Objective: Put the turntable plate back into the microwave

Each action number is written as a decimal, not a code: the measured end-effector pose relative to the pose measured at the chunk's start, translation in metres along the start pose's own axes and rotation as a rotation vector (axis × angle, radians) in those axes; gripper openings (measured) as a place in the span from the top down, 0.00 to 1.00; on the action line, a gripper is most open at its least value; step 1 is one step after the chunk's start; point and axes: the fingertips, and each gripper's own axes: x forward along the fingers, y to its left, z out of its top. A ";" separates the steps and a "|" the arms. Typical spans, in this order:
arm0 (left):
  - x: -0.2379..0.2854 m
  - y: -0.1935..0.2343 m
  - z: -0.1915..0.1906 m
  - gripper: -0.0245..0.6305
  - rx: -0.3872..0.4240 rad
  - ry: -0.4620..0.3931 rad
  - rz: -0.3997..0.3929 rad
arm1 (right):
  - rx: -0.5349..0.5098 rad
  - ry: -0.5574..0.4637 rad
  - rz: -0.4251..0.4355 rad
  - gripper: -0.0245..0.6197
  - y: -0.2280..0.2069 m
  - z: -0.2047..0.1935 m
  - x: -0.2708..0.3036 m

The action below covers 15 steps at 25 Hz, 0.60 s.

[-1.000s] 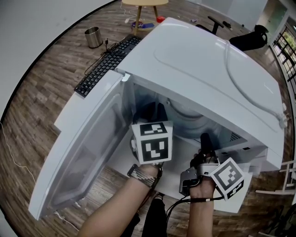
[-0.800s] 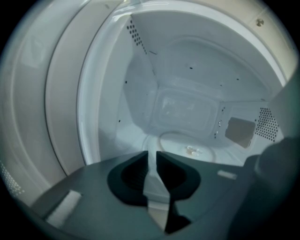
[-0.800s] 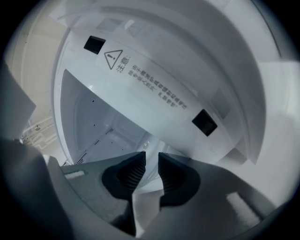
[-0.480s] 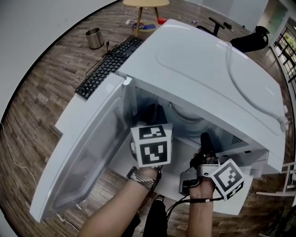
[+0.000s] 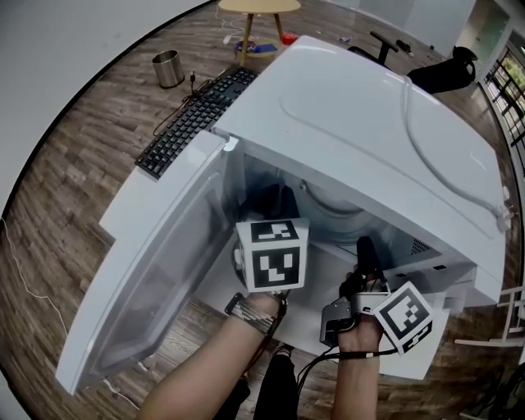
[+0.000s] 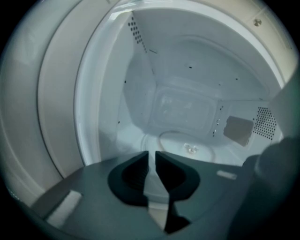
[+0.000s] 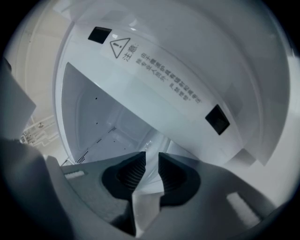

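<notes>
Far inside microwave, on cavity floor, seeing faint round outline, probably turntable plate lying flat. Judging it glass: stiff, heavyish, slippery, breakable; pinching at rim. Holding left gripper at near opening, jaws just opening, nothing between. Holding right gripper rightward, released, empty. Reading "注意" by warning triangle; finer print unreadable.

- The white box-shaped microwave oven hides most of its cavity, centre of the head view, under its own top; a pale round rim inside may be the glass turntable plate.
- The round wooden table is cut off by the upper edge.
- The small coloured bits beneath it are too small to tell.
</notes>
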 end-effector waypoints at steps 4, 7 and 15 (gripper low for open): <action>0.000 -0.001 0.000 0.89 0.013 0.013 -0.003 | 0.015 -0.005 0.006 0.82 0.002 0.001 0.002; 0.001 -0.002 0.000 0.89 0.011 0.015 -0.021 | 0.008 -0.015 0.008 0.82 0.003 0.002 0.003; -0.006 -0.002 0.000 0.85 -0.024 -0.022 -0.040 | 0.003 -0.032 0.020 0.82 0.003 0.001 0.000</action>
